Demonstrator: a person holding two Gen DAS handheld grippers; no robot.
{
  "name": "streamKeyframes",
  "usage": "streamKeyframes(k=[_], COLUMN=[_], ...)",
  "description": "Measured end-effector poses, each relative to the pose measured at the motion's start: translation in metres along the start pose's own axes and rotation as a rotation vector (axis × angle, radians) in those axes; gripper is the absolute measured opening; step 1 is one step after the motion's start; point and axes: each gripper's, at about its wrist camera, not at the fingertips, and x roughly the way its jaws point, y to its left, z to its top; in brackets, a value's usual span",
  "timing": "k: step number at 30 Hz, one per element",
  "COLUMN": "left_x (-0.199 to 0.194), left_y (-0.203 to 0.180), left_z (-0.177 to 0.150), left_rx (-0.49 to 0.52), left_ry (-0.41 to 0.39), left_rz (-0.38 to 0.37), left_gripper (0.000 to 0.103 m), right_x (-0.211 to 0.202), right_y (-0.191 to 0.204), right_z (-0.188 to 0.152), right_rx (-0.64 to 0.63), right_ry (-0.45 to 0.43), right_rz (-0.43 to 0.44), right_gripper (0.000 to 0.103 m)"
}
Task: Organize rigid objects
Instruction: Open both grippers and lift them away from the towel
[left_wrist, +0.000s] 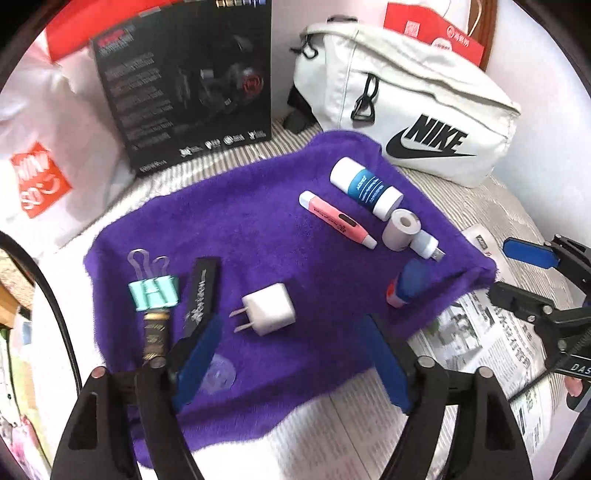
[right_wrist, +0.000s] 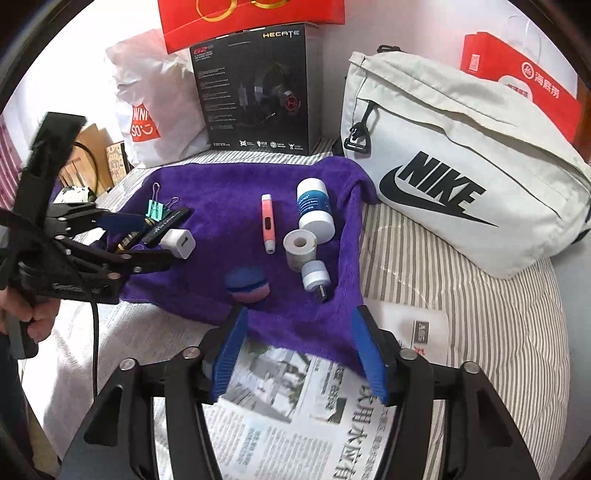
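Two tools, both wide and holding nothing: left tool (left_wrist: 291, 354) over the purple towel (left_wrist: 266, 236), right tool (right_wrist: 299, 354) at the towel's 6 o'clock edge above newspaper (right_wrist: 295, 417). On the towel: white charger (left_wrist: 267, 308) centre, binder clip (left_wrist: 153, 291) at 9 o'clock, pink highlighter (left_wrist: 336, 218) and white bottle (left_wrist: 365, 188) at 2 o'clock

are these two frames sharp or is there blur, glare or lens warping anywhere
Left wrist view: strong fisheye bending with dark corners, the headset box text smeared, the glue stick and left gripper pads soft, the white plastic bag blown out. Right wrist view: same warping, crisper overall, the Nike bag logo and newspaper print readable, the glue stick blurred.
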Motion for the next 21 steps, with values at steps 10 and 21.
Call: streamKeyframes(k=[10,21], left_x=[-0.045,-0.089], left_y=[0.019,0.012], left_z=[-0.045,-0.079], left_rx=[-0.119,-0.19], left_ry=[-0.022,-0.073], left_rz=[0.064,0.158], left_gripper=[0.095,0.095], right_x=[-0.015,-0.043], right_y=[0.029,0.057], right_z=[-0.013,-0.027], right_rx=[0.054,0.084], right_ry=[-0.006,-0.001], right_rz=[0.003,-0.04], right_gripper=[0.089,0.103])
